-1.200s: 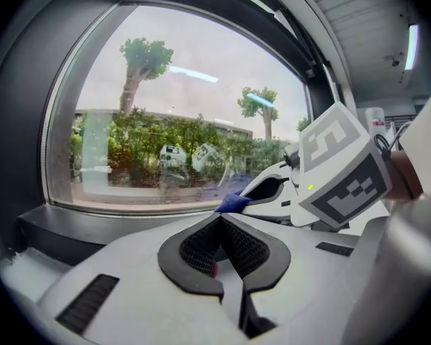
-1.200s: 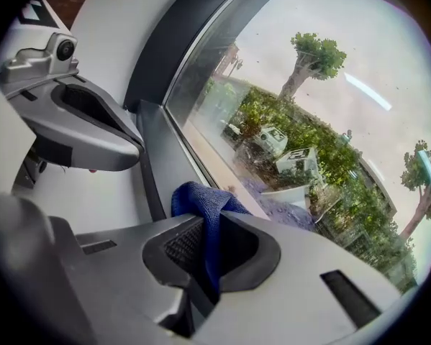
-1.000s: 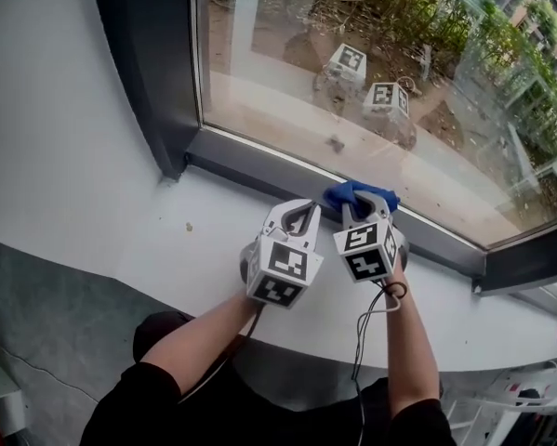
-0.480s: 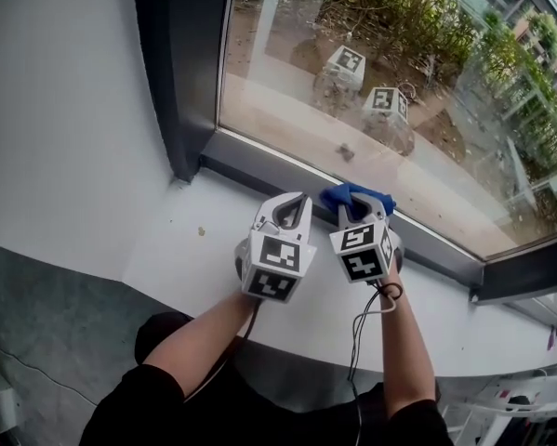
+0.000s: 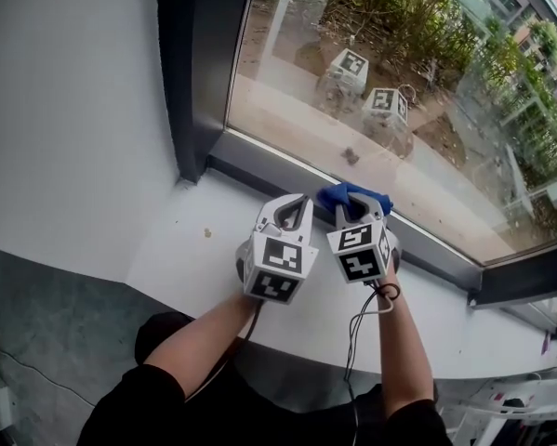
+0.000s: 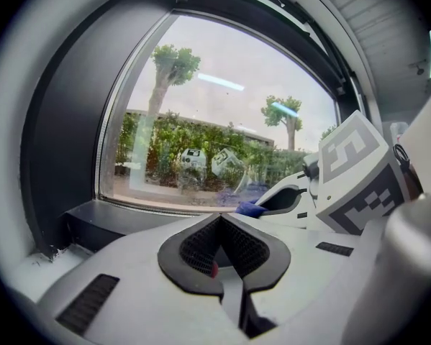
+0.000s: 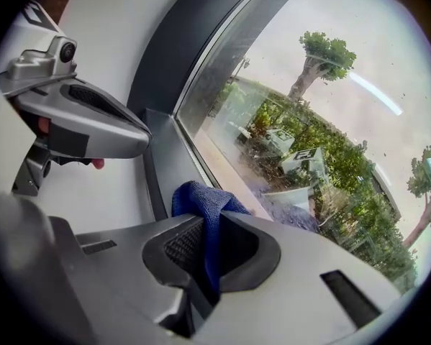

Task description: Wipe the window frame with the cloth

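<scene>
A white wall [image 5: 64,110] fills the left of the head view and ends at the dark upright of the window frame [image 5: 192,63]. The frame's lower rail runs from there down and to the right, along the foot of the glass [image 5: 417,128]. Below the rail a white sill serves as the surface [image 5: 180,249], with a small yellowish speck [image 5: 207,233] lying on it left of the tools.

A person in black short sleeves reaches both forearms up from the bottom edge, holding the two tools side by side near the middle of the sill. The left claw [image 5: 294,204] points at the rail and is closed; its own view shows the black pads meeting with nothing between them. Just beside it, the right claw [image 5: 357,204] is clamped on a blue cloth [image 5: 345,193]. The right gripper view shows the fabric pinched between the pads and bunched up beyond the tips. The bunched cloth sits on the lower rail where it meets the pane.

A thin black cable [image 5: 357,328] hangs from the right tool along the forearm. In the glass above, both marker cubes are reflected [image 5: 366,86]. Beyond the pane lie bare ground, green shrubs and trees, stretching away to the right.
</scene>
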`<action>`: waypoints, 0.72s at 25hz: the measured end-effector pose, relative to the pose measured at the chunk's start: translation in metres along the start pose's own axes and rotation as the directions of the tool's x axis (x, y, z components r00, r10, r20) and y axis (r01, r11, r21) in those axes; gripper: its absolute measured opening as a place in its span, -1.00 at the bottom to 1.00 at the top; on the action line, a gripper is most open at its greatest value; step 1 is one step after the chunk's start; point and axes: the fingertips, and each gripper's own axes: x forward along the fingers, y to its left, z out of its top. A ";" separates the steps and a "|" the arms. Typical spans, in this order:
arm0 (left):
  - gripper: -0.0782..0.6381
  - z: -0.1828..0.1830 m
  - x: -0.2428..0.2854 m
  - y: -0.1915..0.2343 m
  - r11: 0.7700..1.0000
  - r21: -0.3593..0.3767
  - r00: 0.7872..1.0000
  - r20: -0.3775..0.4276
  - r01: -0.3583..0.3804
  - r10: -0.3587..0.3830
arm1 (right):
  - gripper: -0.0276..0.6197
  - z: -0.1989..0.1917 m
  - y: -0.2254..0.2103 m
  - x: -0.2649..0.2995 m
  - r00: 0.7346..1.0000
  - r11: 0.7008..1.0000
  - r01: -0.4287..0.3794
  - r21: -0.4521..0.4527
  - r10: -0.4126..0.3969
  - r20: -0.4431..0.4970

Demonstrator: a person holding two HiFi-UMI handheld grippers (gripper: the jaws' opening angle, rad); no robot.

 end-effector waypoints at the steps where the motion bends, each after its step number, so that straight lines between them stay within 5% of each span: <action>1: -0.77 0.001 0.000 0.000 1.000 -0.008 1.000 0.002 0.002 -0.002 | -0.84 0.002 0.001 0.000 1.000 1.000 0.000 -0.002 0.000 0.002; 18: -0.77 -0.002 -0.011 0.041 0.987 -0.117 0.994 -0.025 -0.108 0.106 | -0.84 0.036 0.023 0.013 0.998 0.999 -0.055 -0.002 0.055 0.026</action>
